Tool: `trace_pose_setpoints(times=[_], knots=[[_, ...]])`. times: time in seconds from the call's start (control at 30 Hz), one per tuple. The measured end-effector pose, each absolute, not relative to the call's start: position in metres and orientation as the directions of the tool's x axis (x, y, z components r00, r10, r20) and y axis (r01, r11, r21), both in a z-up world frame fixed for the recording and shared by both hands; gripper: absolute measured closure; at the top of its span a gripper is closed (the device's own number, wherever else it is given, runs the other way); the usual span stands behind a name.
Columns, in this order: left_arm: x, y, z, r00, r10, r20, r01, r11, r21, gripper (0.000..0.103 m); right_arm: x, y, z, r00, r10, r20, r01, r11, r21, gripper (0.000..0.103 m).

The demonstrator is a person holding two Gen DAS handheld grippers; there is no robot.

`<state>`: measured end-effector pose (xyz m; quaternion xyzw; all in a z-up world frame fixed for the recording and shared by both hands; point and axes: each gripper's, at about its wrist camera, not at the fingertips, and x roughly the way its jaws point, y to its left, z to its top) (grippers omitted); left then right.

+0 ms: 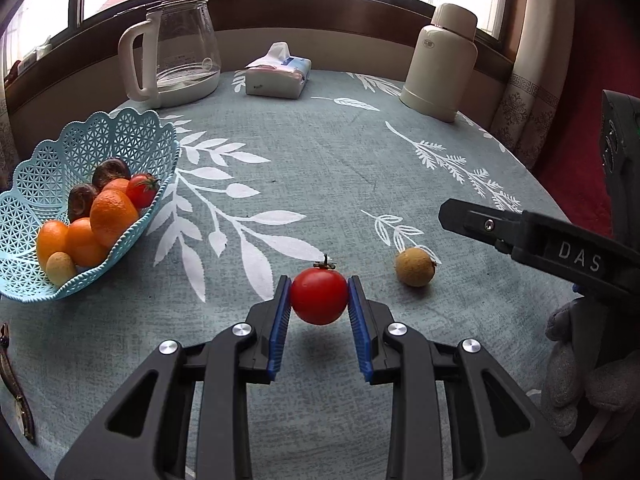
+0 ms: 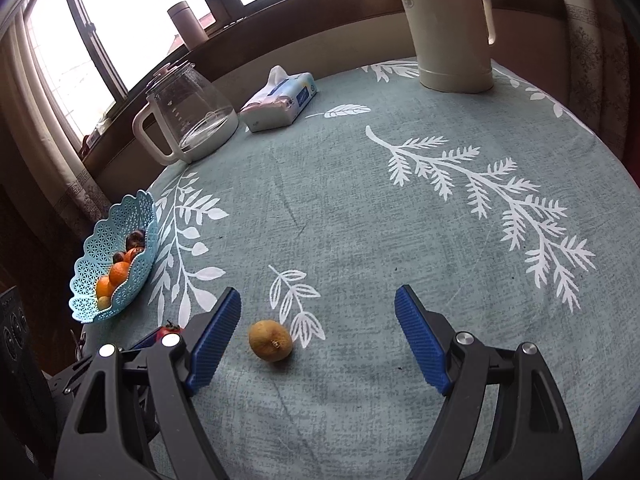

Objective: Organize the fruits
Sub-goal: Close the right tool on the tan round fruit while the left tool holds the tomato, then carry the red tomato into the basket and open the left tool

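Observation:
My left gripper (image 1: 319, 294) is shut on a red tomato (image 1: 319, 295), held just above the tablecloth with its shadow beneath. A small tan round fruit (image 1: 415, 268) lies on the cloth to its right. The light blue lattice basket (image 1: 48, 152) at the left holds oranges, another tomato, dark fruits and a tan one. In the right wrist view my right gripper (image 2: 318, 312) is open above the cloth, the tan fruit (image 2: 270, 340) lying just inside its left finger. The tomato (image 2: 168, 329) peeks out behind that finger. The basket (image 2: 94, 248) sits far left.
At the back of the table stand a glass kettle (image 1: 176, 52), a tissue pack (image 1: 279, 74) and a cream thermos (image 1: 440, 64). A window sill runs behind them. A gloved hand (image 1: 580, 376) holds the right gripper's body at the right edge. A strap (image 1: 14, 384) lies at the left edge.

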<state>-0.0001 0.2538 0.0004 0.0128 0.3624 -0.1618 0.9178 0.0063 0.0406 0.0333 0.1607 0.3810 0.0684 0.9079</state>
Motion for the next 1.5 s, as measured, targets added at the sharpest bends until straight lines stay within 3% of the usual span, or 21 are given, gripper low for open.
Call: trace_pose_setpoints(times=[0.17,0.43,0.73,1.5], knots=[[-0.003,0.264,0.002,0.705,-0.256,-0.661,0.272,0.959,-0.081,0.074,0.004,0.062,0.03,0.68,0.245,-0.691,-0.057,0.957,0.283,0.03],[-0.007,0.28,0.008,0.735,-0.219,-0.642,0.228,0.971,-0.071,0.074,0.005,0.084,0.02,0.63,0.268,-0.729,-0.131,0.962,0.24,0.059],[-0.007,0.287,0.012,0.749,-0.204,-0.631,0.204,0.976,-0.073,0.074,0.009,0.09,0.013,0.605,0.264,-0.751,-0.144,0.964,0.223,0.075],[-0.004,0.305,0.029,0.785,-0.169,-0.596,0.154,0.985,-0.076,0.074,0.001,0.088,0.026,0.633,0.262,-0.729,-0.144,0.964,0.222,0.075]])
